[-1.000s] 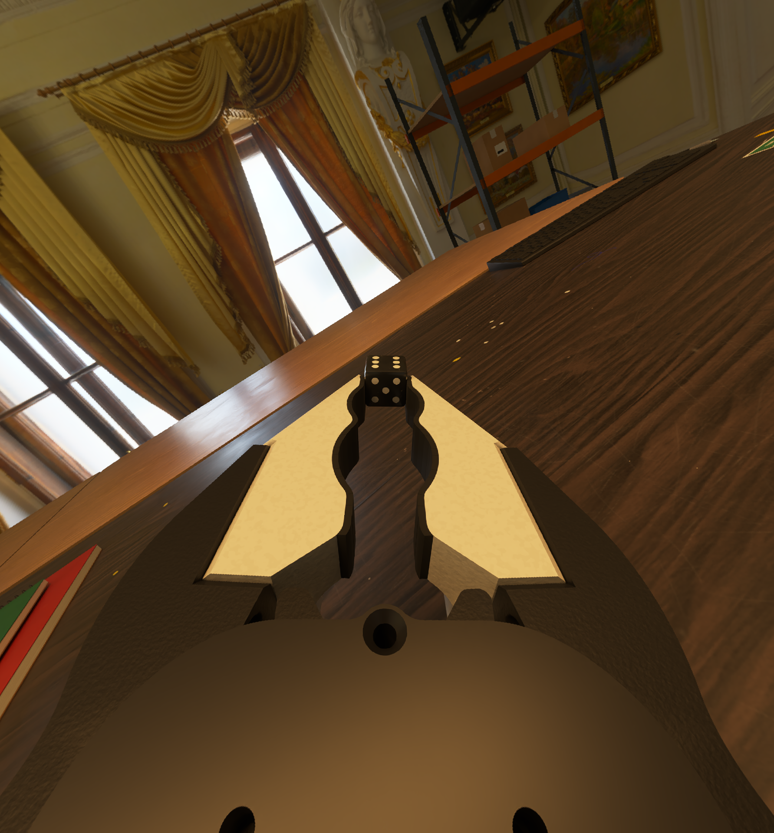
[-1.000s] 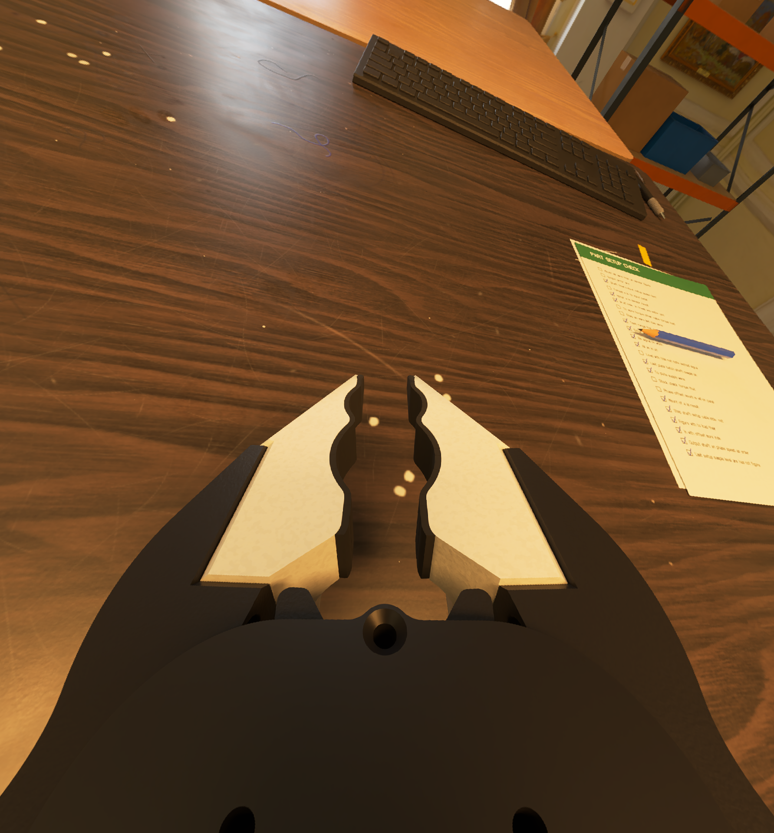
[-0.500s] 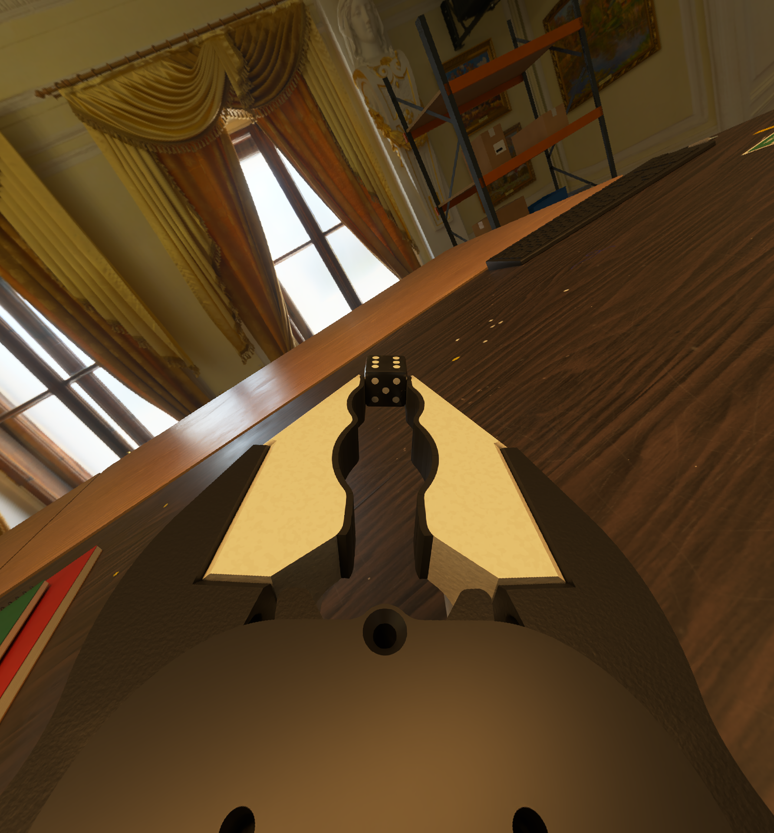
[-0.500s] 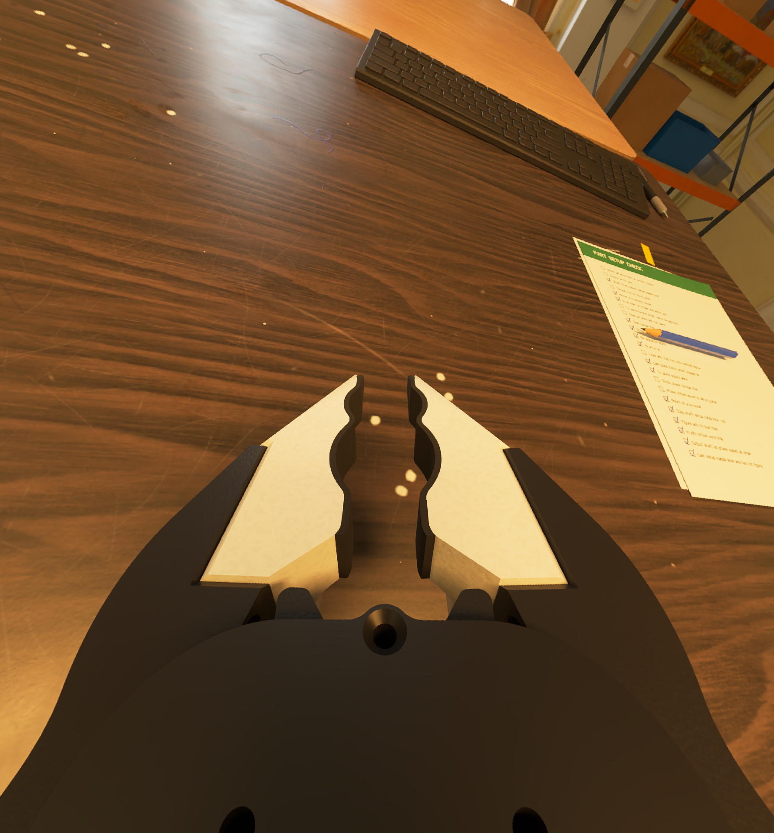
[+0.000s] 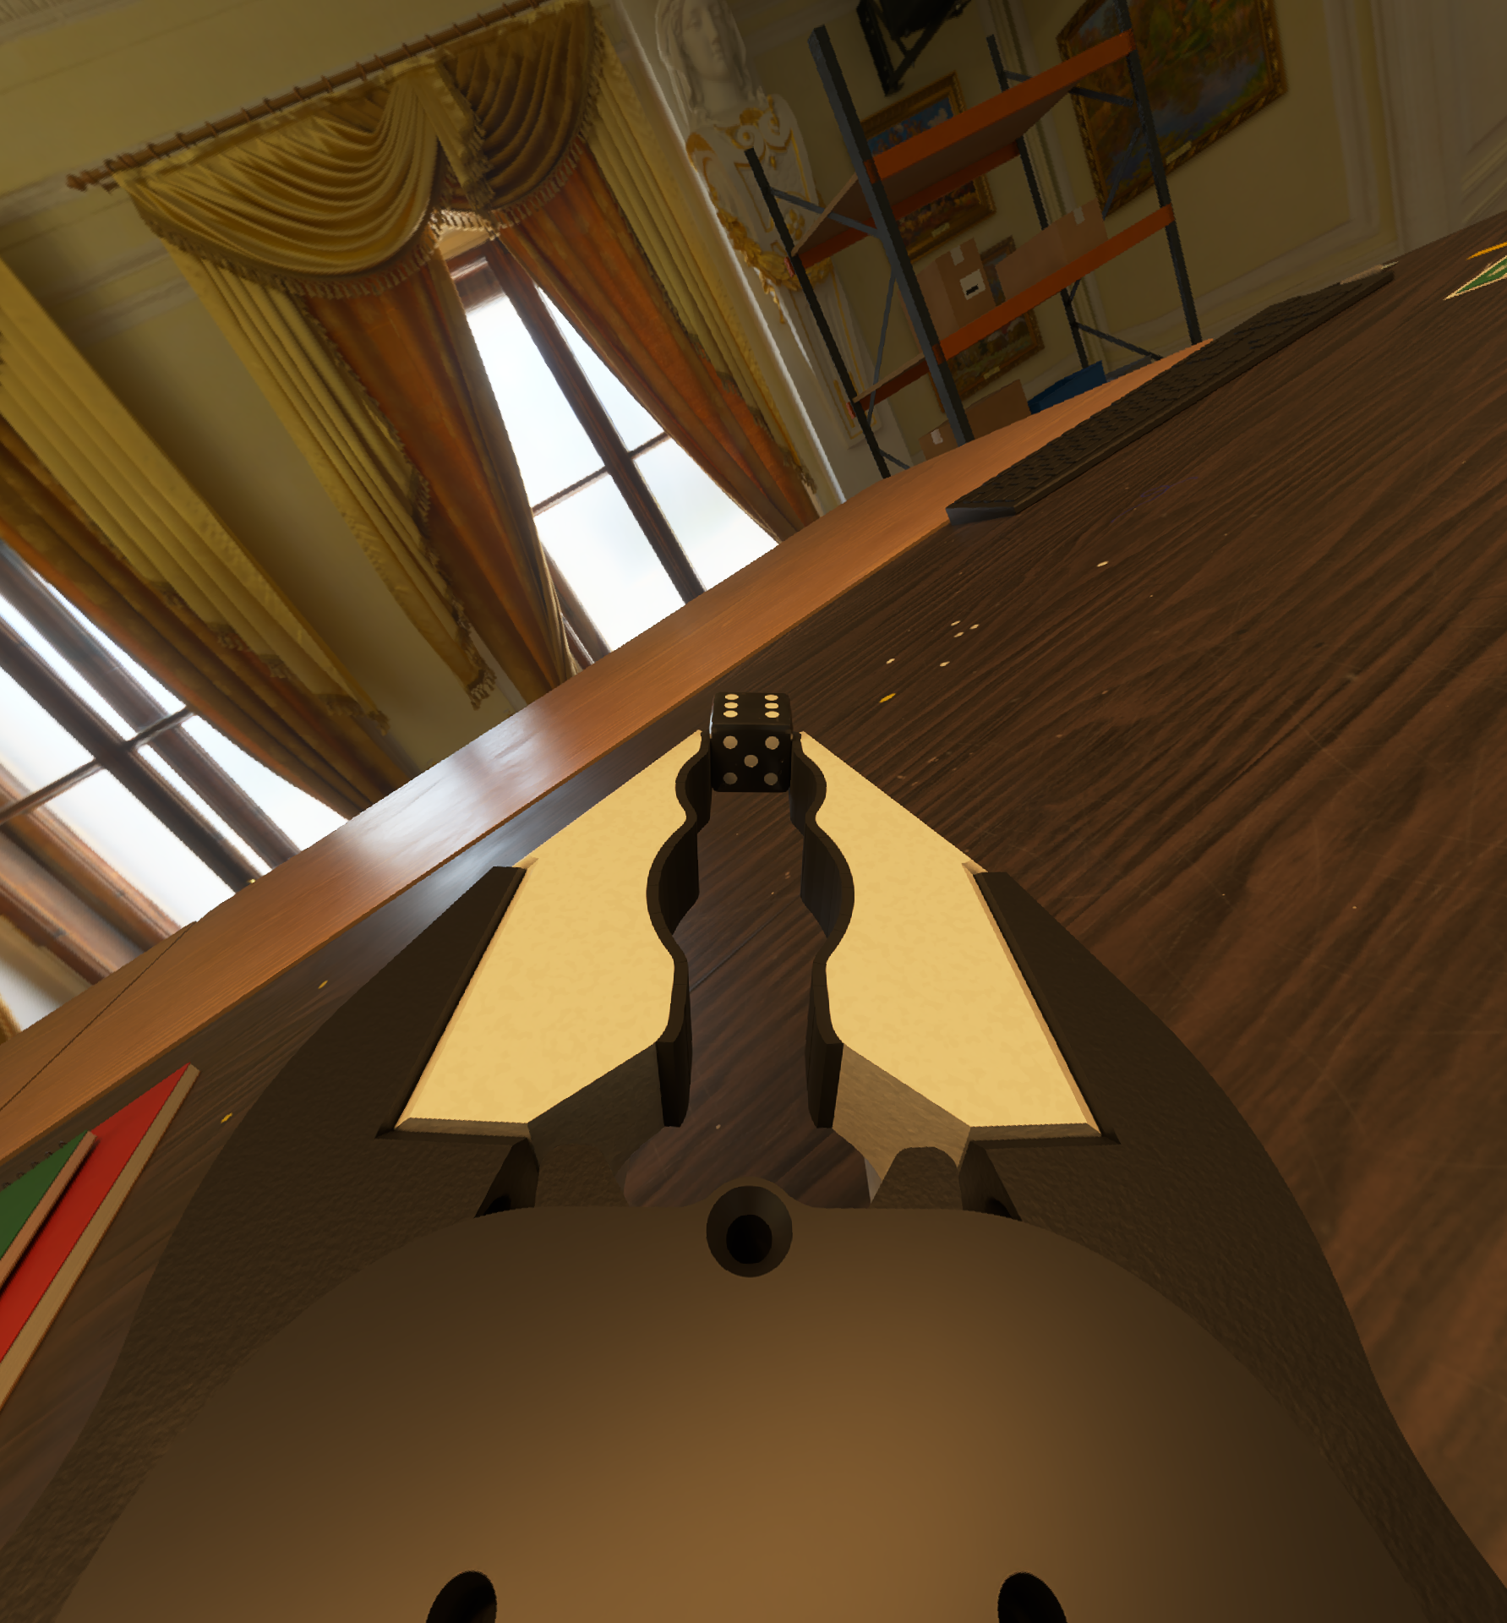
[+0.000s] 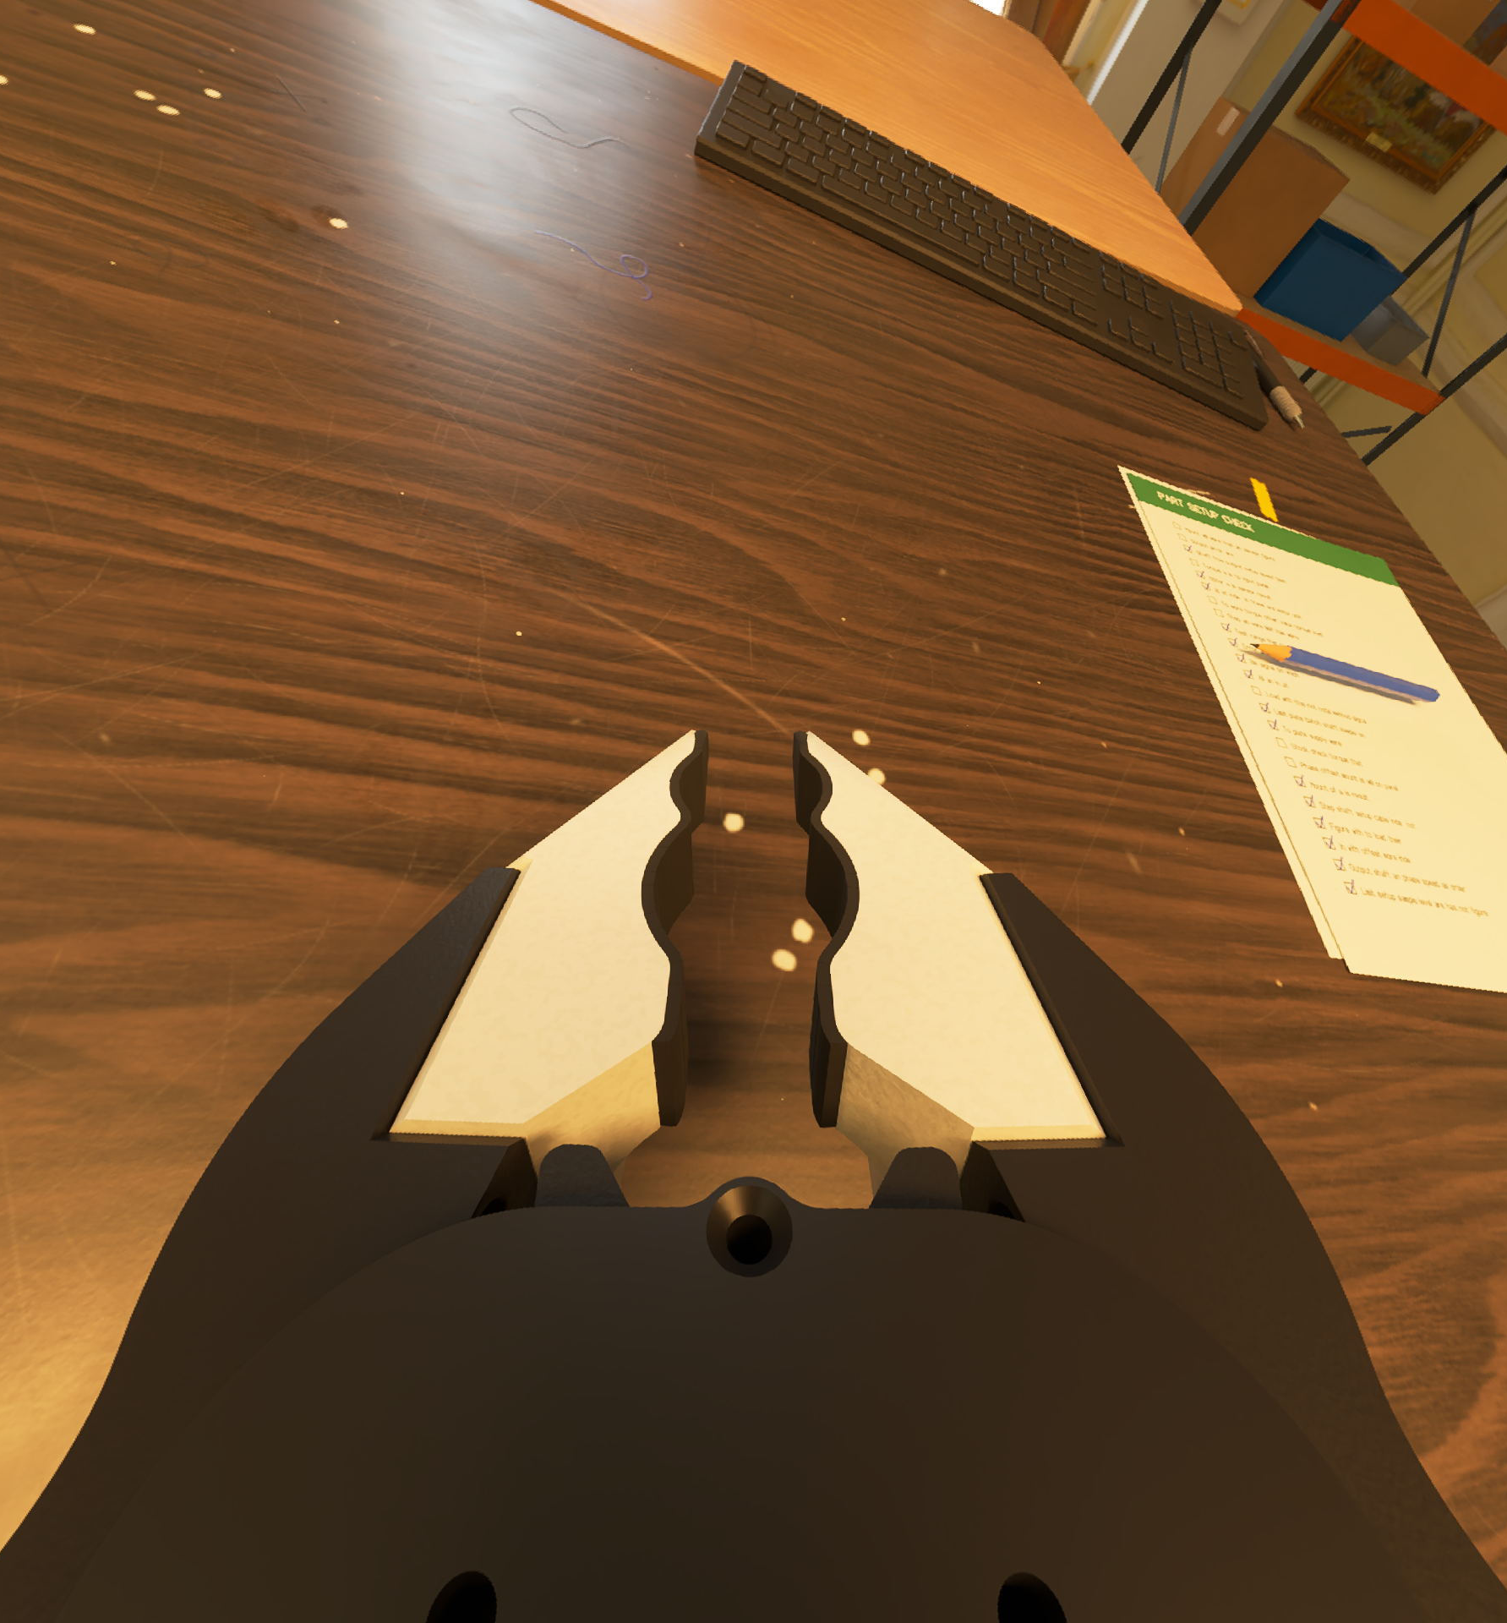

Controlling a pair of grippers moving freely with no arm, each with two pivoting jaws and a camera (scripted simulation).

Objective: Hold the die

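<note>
A small black die [image 5: 750,757] with pale pips sits between the fingertips of my left gripper [image 5: 750,746]. Both cream fingers touch its sides, and the die fills the gap between them, just above the dark wooden table [image 5: 1215,834]. My right gripper [image 6: 750,746] hovers over the bare table [image 6: 381,527]. Its jaws stand a little apart with nothing between them. The die does not show in the right wrist view.
A black keyboard [image 6: 978,237] lies at the far side, also in the left wrist view [image 5: 1171,413]. A printed sheet [image 6: 1391,790] with a blue pencil [image 6: 1347,672] lies on the right. Red and green flat boards [image 5: 29,1247] lie at the left. A shelf rack [image 5: 995,220] stands beyond the table.
The left gripper and the die have not moved. The right wrist view has shifted only very slightly; its jaws keep the same gap.
</note>
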